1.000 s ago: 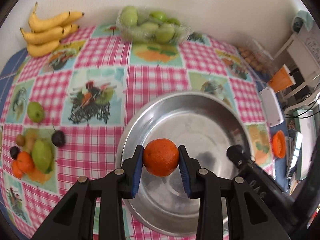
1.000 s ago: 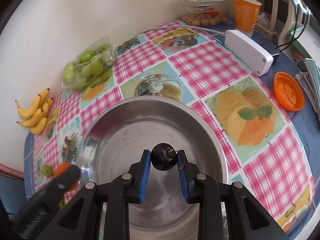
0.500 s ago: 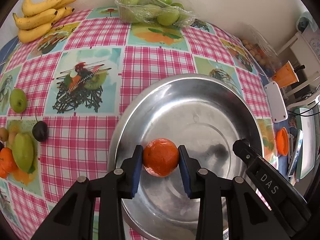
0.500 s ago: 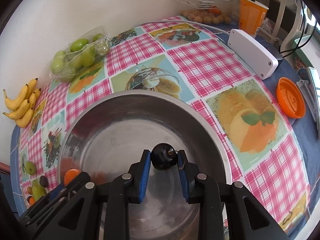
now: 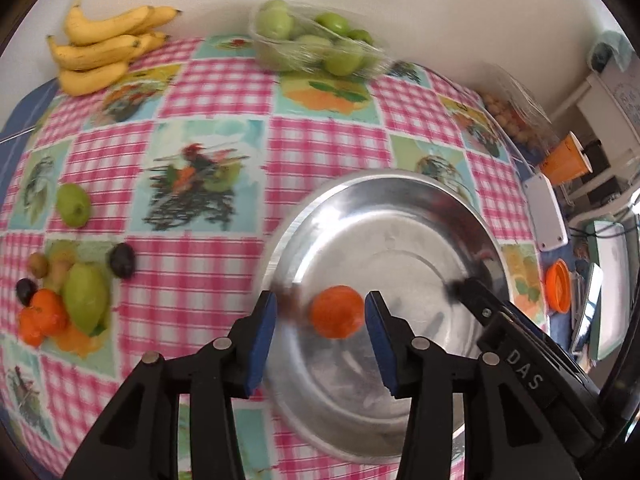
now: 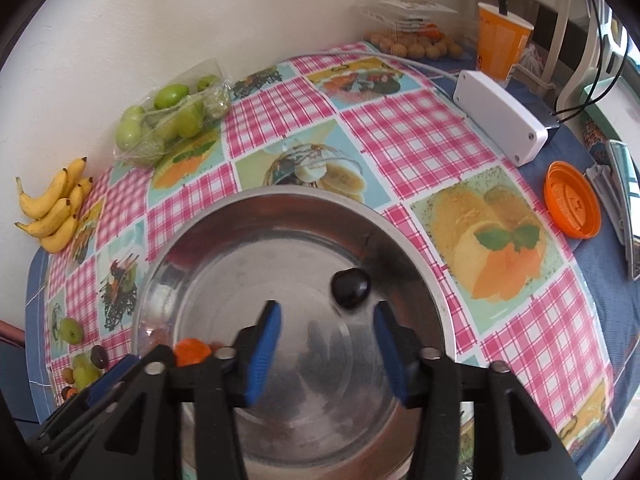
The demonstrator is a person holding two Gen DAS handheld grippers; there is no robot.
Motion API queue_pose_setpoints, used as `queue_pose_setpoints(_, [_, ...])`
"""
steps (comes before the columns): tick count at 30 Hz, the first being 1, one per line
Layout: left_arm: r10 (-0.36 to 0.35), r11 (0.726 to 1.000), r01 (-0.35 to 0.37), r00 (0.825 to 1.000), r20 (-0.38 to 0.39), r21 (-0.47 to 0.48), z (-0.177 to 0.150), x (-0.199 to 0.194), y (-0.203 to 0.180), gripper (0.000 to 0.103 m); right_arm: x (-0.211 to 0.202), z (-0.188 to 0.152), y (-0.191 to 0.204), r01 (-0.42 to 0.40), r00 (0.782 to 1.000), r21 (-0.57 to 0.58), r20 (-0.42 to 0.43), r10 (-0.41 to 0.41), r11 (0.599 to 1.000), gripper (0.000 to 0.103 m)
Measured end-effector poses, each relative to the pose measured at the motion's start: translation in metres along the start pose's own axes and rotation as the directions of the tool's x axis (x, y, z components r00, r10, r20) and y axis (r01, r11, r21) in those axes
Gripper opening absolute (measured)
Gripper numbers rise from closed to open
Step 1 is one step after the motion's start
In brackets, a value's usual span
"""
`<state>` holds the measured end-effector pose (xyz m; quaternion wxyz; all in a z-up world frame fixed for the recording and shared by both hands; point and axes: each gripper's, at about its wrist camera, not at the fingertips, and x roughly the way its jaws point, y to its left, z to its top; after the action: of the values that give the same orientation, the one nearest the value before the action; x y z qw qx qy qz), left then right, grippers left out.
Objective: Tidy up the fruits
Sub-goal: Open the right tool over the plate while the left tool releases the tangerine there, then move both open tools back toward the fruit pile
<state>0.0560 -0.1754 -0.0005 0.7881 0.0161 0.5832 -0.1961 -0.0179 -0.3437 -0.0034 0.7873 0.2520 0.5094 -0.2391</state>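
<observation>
Both grippers' fingers are spreading over the steel bowl: left gripper frees the orange, right gripper the dark plum.

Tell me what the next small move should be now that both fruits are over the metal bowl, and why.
Probably lift both grippers clear. The left gripper and right gripper are opening; the orange and dark plum sit free in the bowl. Loose fruit remains on the cloth.
</observation>
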Motion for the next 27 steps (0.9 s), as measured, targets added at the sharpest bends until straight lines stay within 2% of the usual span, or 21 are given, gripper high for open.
queue_pose_setpoints(6, [0.107,0.993,-0.106,0.994,0.021,-0.060,0.000,-0.012,0.028,0.049,-0.002,-0.006,0.011,0.017,1.000,-0.058,-0.010,-0.017,0.998,0.064])
queue_pose_setpoints(7, [0.124,0.990,-0.123,0.992,0.023,-0.065,-0.001,-0.014,0.032,0.052,-0.002,-0.008,0.014,0.017,1.000,-0.066,-0.015,-0.018,0.998,0.067])
queue_pose_setpoints(8, [0.141,0.988,-0.139,0.990,0.024,-0.070,-0.003,-0.016,0.036,0.061,-0.002,-0.009,0.015,0.018,1.000,-0.071,-0.019,-0.020,0.997,0.071])
queue_pose_setpoints(9, [0.166,0.983,-0.163,0.986,0.030,-0.079,-0.004,-0.018,0.041,0.066,-0.002,-0.011,0.017,0.020,1.000,-0.077,-0.020,-0.021,0.997,0.072])
queue_pose_setpoints(11, [0.199,0.977,-0.196,0.979,0.034,-0.086,-0.005,-0.017,0.047,0.068,-0.002,-0.014,0.019,0.023,1.000,-0.089,-0.013,-0.024,0.996,0.078])
queue_pose_setpoints(15, [0.249,0.964,-0.244,0.968,0.032,-0.104,-0.008,-0.014,0.058,0.081,-0.004,-0.017,0.025,0.028,1.000,-0.119,0.000,-0.028,0.992,0.090])
queue_pose_setpoints(18, [0.278,0.955,-0.274,0.960,0.030,-0.111,-0.011,-0.013,0.063,0.089,-0.004,-0.019,0.029,0.019,1.000,-0.136,0.000,-0.019,0.991,0.096])
queue_pose_setpoints(19, [0.283,0.954,-0.278,0.959,0.028,-0.116,-0.012,-0.012,0.066,0.090,-0.004,-0.020,0.031,0.015,1.000,-0.141,-0.001,-0.015,0.990,0.102])
queue_pose_setpoints(23, [0.293,0.947,-0.287,0.956,0.020,-0.142,-0.015,-0.010,0.074,0.097,-0.005,-0.023,0.035,0.006,1.000,-0.158,0.000,-0.006,0.987,0.103])
queue_pose_setpoints(27, [0.306,0.939,-0.302,0.952,-0.001,-0.166,-0.020,-0.008,0.085,0.098,-0.001,-0.025,0.036,-0.016,1.000,-0.155,-0.019,0.013,0.988,0.103])
